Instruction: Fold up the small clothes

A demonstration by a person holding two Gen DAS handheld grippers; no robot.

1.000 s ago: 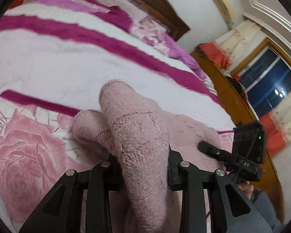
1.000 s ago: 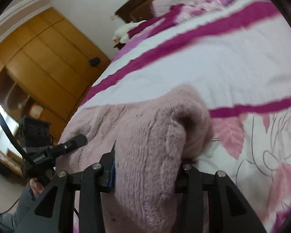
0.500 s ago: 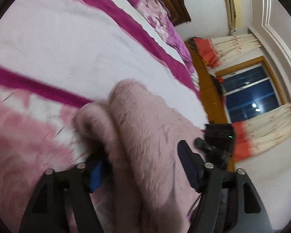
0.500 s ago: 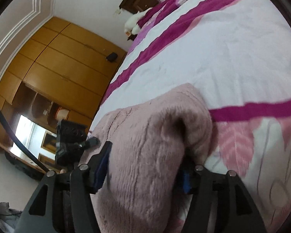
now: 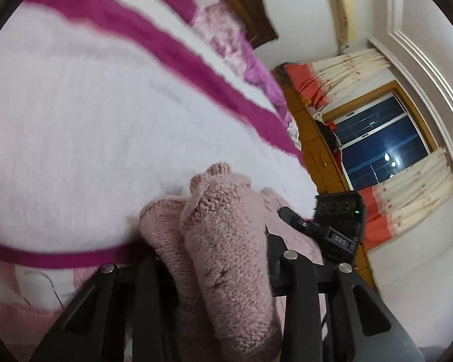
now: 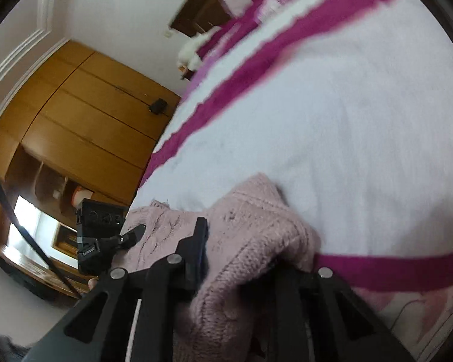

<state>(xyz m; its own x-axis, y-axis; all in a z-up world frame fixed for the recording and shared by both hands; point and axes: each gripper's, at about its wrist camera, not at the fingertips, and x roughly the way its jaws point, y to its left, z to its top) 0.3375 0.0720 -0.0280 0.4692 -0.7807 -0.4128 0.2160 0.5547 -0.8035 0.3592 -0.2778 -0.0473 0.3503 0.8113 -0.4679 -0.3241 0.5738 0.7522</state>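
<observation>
Sweater (image 5: 226, 241) on bedspread (image 5: 90, 120)

One garment, two grippers, one bed

One pink knitted garment (image 5: 226, 241) is lying on one striped bedspread (image 5: 90, 120); two grippers, left gripper (image 5: 217, 259) and right gripper (image 6: 244, 259), are showing.

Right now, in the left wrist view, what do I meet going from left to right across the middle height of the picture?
White bedspread → magenta stripe → wooden furniture → dark window → white wall moulding.
</observation>
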